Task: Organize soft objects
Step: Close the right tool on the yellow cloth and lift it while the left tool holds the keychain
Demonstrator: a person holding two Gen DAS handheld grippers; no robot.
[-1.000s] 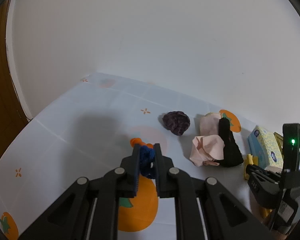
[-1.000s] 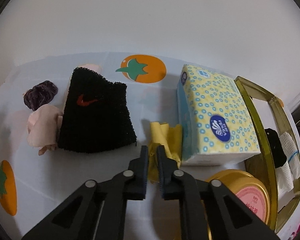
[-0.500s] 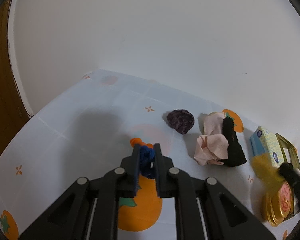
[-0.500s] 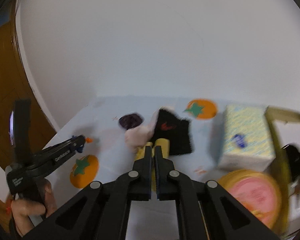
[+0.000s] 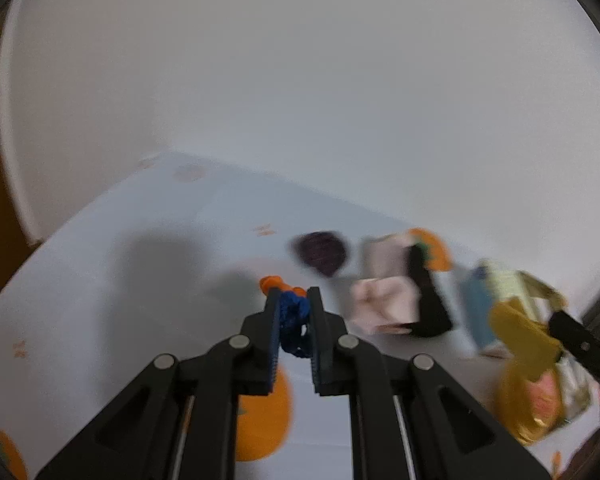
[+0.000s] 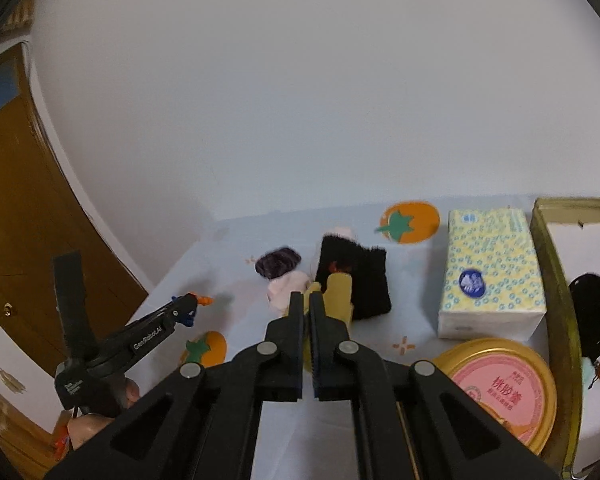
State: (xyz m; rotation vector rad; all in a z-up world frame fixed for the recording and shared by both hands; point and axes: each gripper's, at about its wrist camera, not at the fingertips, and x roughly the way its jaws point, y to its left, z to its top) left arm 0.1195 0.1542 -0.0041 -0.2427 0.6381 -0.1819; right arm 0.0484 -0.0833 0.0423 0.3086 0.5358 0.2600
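My left gripper [image 5: 293, 300] is shut on a blue-and-orange knitted toy [image 5: 292, 312] and holds it above the table; it also shows in the right wrist view [image 6: 188, 306]. My right gripper [image 6: 306, 300] is shut on a yellow cloth [image 6: 338, 296], lifted off the table; the cloth shows in the left wrist view [image 5: 524, 336]. On the table lie a dark purple knitted ball [image 6: 278, 262], a pink cloth [image 6: 286, 294] and a black Nike sweatband [image 6: 356, 280].
A yellow-dotted tissue pack [image 6: 490, 272] stands right of the sweatband. A round gold tin with a pink lid [image 6: 504, 392] sits in front of it. A gold-rimmed tray [image 6: 556, 280] at the far right holds black and white items. A brown door [image 6: 28, 220] is at left.
My right gripper lifted the yellow cloth off the table from beside the tissue pack and raised it. My left gripper has risen a little with the toy.
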